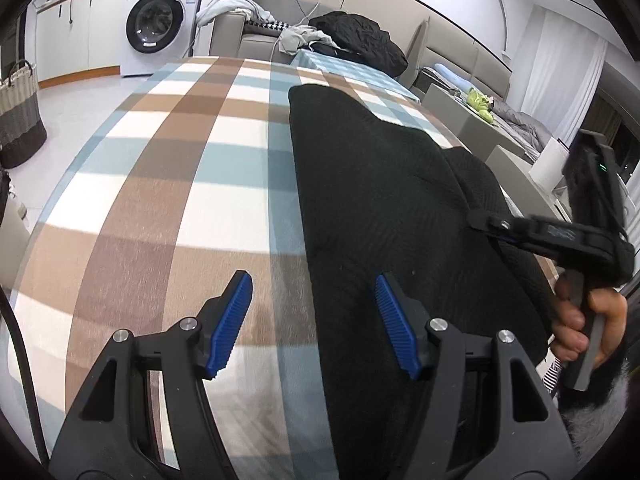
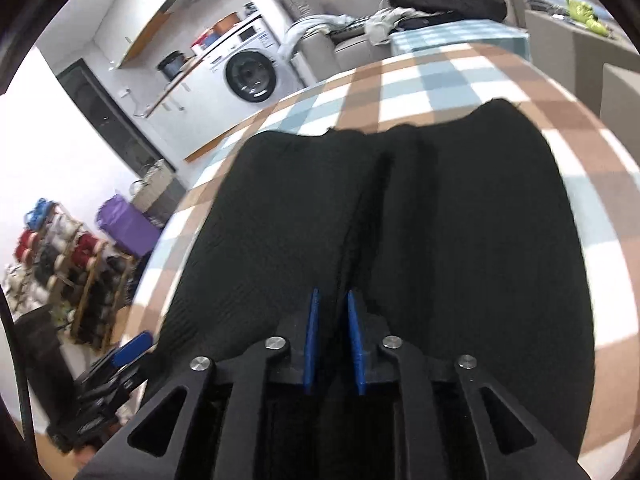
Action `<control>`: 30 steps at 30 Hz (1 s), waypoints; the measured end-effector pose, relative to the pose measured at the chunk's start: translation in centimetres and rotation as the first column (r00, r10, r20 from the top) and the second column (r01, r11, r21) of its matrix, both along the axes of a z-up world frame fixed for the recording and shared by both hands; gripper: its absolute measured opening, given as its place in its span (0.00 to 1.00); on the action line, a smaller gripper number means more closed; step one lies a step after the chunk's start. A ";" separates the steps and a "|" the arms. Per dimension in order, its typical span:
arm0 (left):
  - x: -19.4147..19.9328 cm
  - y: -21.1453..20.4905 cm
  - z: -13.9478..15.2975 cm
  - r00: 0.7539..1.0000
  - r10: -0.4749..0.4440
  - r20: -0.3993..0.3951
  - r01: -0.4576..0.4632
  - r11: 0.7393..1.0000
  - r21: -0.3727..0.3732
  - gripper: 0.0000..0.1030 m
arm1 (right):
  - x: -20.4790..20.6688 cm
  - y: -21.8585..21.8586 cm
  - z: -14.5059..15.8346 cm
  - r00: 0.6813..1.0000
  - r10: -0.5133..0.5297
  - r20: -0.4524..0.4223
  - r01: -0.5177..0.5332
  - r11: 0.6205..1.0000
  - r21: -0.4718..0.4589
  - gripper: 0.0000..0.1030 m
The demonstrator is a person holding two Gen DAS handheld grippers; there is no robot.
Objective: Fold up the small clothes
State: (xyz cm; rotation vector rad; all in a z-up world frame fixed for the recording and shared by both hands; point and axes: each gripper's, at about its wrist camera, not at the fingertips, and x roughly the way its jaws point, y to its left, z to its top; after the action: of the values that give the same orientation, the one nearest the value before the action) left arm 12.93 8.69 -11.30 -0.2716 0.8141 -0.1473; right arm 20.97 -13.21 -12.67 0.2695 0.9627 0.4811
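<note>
A black ribbed knit garment point(image 1: 384, 208) lay flat on a table covered by a brown, pale blue and white checked cloth point(image 1: 168, 184). In the left wrist view the garment ran from about six o'clock up toward one o'clock, its left edge straight against the checks. In the right wrist view it filled the middle of the frame point(image 2: 460, 240), a lengthwise crease running up toward twelve o'clock between two side-by-side halves.

The left gripper point(image 1: 314, 322), black with blue ribbed pads, hung over the near end of the table with its jaws wide apart and nothing between them; its left pad stood over bare cloth and its right pad over the garment's left edge.

The right gripper point(image 2: 334, 338) pointed down at the crease with its blue pads standing narrowly apart. Dark fabric showed in the slim gap between them, but I could not tell whether the pads pressed on it. In the left wrist view that same gripper point(image 1: 486, 222) reached in from three o'clock, its tip at the garment's right side, with the person's hand point(image 1: 592, 328) wrapped around its handle at about four o'clock.

Beyond the table, at eleven o'clock, stood a white front-loading washing machine point(image 1: 160, 24), and at one o'clock a heap of dark clothing point(image 1: 360, 36) rested on a grey sofa point(image 1: 256, 36).
</note>
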 end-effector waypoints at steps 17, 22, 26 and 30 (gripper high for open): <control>-4.4 -1.1 -1.0 0.999 -0.043 -0.012 0.043 0.999 0.011 0.60 | -9.3 -0.4 0.1 0.984 0.159 0.079 -0.158 0.987 -0.023 0.06; -5.7 -1.6 -0.8 0.998 -0.066 -0.008 0.066 0.998 0.015 0.60 | -9.7 -1.0 -0.5 0.988 0.149 0.040 -0.150 0.989 0.017 0.12; -6.6 -2.7 -0.8 0.994 -0.105 -0.001 0.105 0.994 0.033 0.60 | -11.0 -2.0 -1.0 0.976 0.210 0.056 -0.214 0.975 0.064 0.12; -7.1 -4.4 -0.8 0.990 -0.141 0.009 0.139 0.985 0.099 0.60 | -11.0 -2.5 -1.5 0.978 0.201 0.050 -0.202 0.979 0.009 0.13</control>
State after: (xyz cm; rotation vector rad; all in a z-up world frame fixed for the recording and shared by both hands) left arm 5.83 4.30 -12.12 -0.1203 0.8220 -0.2405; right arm 9.96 -15.75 -14.16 0.1724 0.9441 0.6770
